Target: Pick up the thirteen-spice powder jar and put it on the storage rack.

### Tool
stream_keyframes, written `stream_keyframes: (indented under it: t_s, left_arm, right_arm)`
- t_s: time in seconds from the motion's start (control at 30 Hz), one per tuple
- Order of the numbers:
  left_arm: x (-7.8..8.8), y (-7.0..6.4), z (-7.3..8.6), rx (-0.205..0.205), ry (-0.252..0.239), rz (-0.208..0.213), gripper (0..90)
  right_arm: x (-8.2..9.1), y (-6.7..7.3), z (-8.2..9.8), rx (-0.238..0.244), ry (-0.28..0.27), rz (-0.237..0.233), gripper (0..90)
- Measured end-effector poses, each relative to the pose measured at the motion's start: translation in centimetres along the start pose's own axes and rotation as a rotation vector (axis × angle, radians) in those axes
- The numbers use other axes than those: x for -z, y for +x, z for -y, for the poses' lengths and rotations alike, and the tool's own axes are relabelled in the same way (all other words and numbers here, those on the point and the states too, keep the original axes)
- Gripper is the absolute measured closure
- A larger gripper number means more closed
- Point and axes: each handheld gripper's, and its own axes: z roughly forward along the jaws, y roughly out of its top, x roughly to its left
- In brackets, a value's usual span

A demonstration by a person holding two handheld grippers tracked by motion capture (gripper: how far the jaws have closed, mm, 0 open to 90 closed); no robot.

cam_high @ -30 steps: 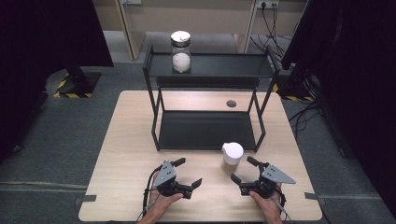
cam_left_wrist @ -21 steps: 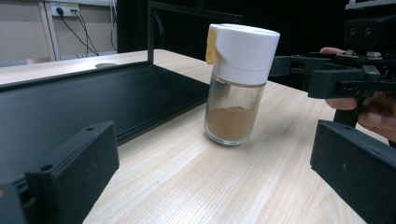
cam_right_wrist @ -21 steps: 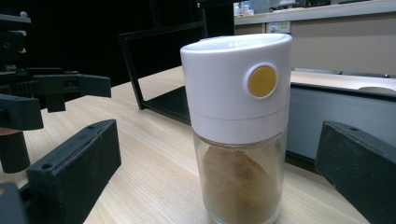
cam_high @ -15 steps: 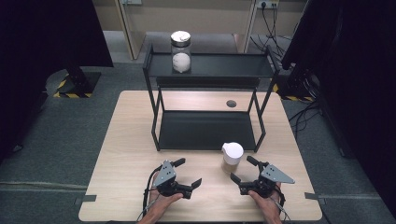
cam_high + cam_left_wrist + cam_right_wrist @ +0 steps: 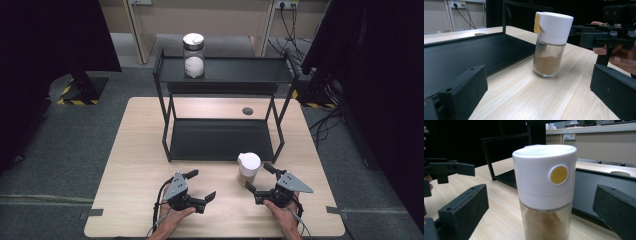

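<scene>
Two hand-held grippers rest low over the near edge of a pale wooden table (image 5: pixel 135 165), each gripped from below by a hand. A glass spice jar (image 5: pixel 248 168) with a white cap stands upright on the table just in front of the black shelf rack (image 5: pixel 222 140), close to the rack's front right leg; brown powder fills its lower part, and a yellow button shows on the side of the cap. The right gripper (image 5: pixel 260 179) lies just beside the jar on its near right side, its fingers spread wide and apart from the glass — in the right gripper view the jar (image 5: pixel 546 192) stands close between the two black fingers (image 5: pixel 464 207) without touching either. The left gripper (image 5: pixel 200 185) sits near the middle of the table's front edge, well to the left of the jar, its fingers likewise spread with nothing between them; the left gripper view shows the jar (image 5: pixel 550 45) farther off, with the other gripper (image 5: pixel 604 37) and its hand (image 5: pixel 621 53) beyond it. On the rack's upper shelf stands a second jar (image 5: pixel 193 55) — glass, white-lidded, holding something white.
</scene>
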Motion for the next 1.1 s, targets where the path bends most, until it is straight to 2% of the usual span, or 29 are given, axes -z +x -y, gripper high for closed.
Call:
stream_keyframes:
  t_s: [0.13,0.27,0.4,0.77,1.03,1.1]
  left_arm:
    - [0.0,0.1,0.1,0.011,0.003,0.000,0.6]
    - [0.0,0.1,0.0,0.004,0.001,0.003,0.6]
    - [0.0,0.1,0.1,0.008,0.003,0.005,0.6]
    - [0.0,0.1,0.1,0.015,0.003,0.005,0.6]
    - [0.0,0.2,0.2,0.028,0.003,0.006,0.7]
    - [0.0,0.2,0.2,0.029,0.003,0.005,0.7]
  right_arm:
    - [-0.6,0.0,-0.3,0.014,0.010,0.006,0.5]
    - [-1.3,0.1,-0.6,0.022,0.029,0.017,1.0]
    - [-1.8,0.0,-0.8,0.017,0.047,0.033,3.2]
    - [-2.7,-0.6,-1.1,0.029,0.072,0.016,14.2]
    - [-3.3,-1.1,-1.3,0.037,0.085,-0.015,29.9]
    - [-3.3,-1.0,-1.5,0.059,0.091,-0.015,30.4]
